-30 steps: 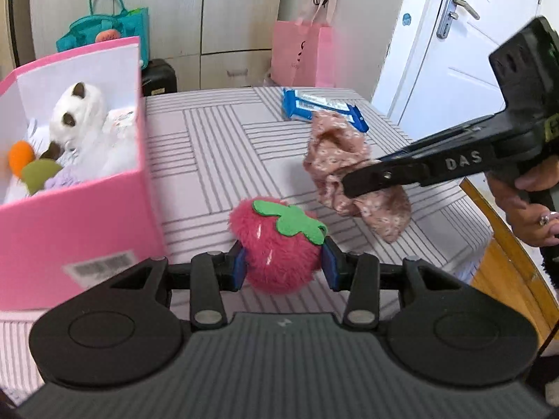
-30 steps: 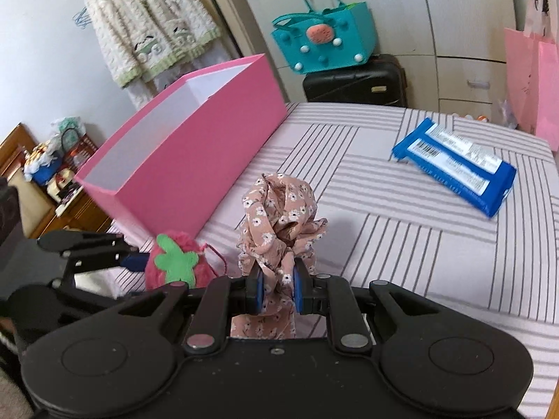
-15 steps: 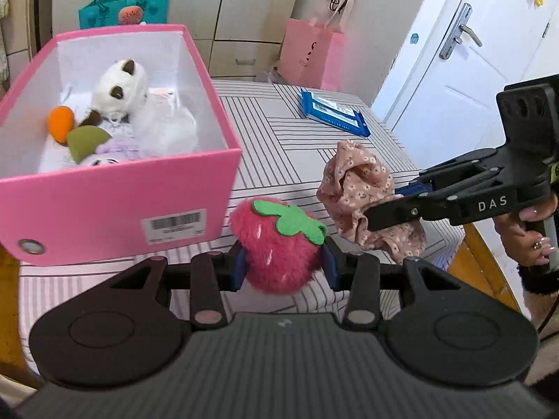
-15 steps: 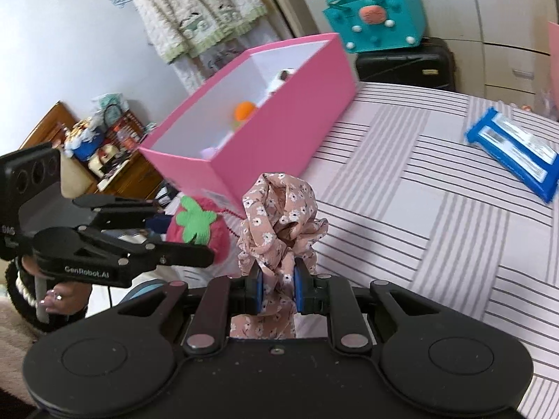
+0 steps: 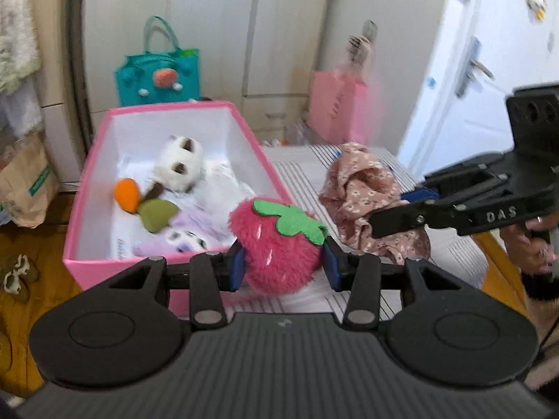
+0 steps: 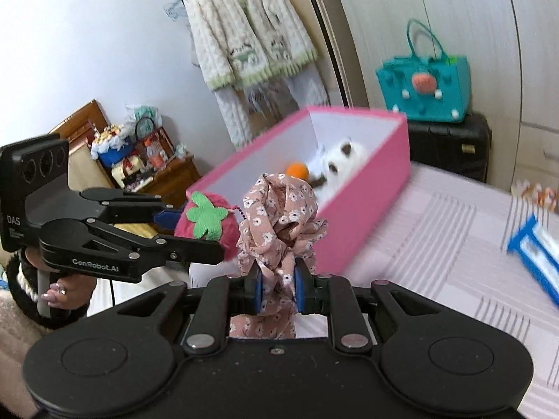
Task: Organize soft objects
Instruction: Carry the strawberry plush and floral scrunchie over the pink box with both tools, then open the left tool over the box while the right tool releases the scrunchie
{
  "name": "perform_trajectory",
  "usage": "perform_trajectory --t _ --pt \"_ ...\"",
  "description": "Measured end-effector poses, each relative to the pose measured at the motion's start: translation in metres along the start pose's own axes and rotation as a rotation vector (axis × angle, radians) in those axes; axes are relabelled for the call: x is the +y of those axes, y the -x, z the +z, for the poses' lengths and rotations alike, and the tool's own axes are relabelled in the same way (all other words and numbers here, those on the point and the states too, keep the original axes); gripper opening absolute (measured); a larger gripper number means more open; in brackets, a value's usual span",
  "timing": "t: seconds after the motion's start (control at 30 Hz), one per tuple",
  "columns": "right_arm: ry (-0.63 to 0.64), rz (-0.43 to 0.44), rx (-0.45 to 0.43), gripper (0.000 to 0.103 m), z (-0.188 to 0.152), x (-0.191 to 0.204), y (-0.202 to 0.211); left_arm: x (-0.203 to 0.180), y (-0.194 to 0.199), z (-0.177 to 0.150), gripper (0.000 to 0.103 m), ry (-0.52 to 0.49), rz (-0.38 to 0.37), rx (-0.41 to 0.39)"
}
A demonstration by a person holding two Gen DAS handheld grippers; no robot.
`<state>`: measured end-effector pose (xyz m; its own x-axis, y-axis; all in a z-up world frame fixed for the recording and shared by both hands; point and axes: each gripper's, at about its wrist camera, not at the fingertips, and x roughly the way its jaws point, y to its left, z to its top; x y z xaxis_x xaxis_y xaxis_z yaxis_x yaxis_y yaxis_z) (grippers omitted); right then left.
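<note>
My left gripper (image 5: 283,267) is shut on a pink plush strawberry (image 5: 276,248) with a green felt leaf, held in the air at the near right corner of the pink box (image 5: 91,272). My right gripper (image 6: 276,288) is shut on a pink floral cloth (image 6: 279,216), held up right of the strawberry (image 6: 213,223). The cloth also shows in the left wrist view (image 5: 367,195). The box (image 6: 370,188) holds a white plush cat (image 5: 178,167), an orange and green plush (image 5: 139,202) and a lilac plush (image 5: 188,230).
The box stands on a striped table (image 6: 454,244). A blue packet (image 6: 534,255) lies on the table to the right. A teal bag (image 5: 157,76), a pink paper bag (image 5: 339,108) and a black suitcase (image 6: 450,146) stand behind. A door (image 5: 496,63) is at the right.
Both grippers have risen and moved toward the pink box with their loads. The strawberry now hangs over the box's near corner and the cloth is beside it.
</note>
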<state>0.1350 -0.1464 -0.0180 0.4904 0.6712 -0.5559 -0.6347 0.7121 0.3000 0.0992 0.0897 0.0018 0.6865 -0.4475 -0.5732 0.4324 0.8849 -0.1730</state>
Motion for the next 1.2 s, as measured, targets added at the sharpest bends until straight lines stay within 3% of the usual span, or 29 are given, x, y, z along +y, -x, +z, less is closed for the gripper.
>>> perform_trajectory --t 0.13,0.3,0.57,0.8,1.0,1.13,1.2 --pt "0.002 0.036 -0.041 0.022 0.014 -0.004 -0.011 0.022 0.001 0.004 0.043 0.077 0.023 -0.064" --pt "0.03 0.045 -0.078 0.022 0.033 -0.006 -0.028 0.043 -0.008 0.016 0.043 0.076 0.136 -0.118" --pt "0.076 -0.084 -0.16 0.023 0.05 -0.022 -0.055 0.069 -0.032 0.022 0.045 0.064 0.293 -0.183" --pt "0.103 -0.074 -0.109 0.025 0.061 -0.033 -0.092 0.079 -0.062 0.034 0.045 -0.005 0.409 -0.157" --pt "0.207 -0.066 -0.03 0.025 0.085 -0.027 -0.134 0.072 -0.077 0.036 0.046 -0.098 0.436 -0.134" --pt "0.259 -0.06 0.032 0.027 0.095 -0.026 -0.16 0.071 -0.083 0.036 0.052 -0.112 0.459 -0.11" --pt "0.27 -0.066 0.041 0.037 0.097 -0.024 -0.169 0.069 -0.082 0.035 0.063 -0.117 0.469 -0.103"
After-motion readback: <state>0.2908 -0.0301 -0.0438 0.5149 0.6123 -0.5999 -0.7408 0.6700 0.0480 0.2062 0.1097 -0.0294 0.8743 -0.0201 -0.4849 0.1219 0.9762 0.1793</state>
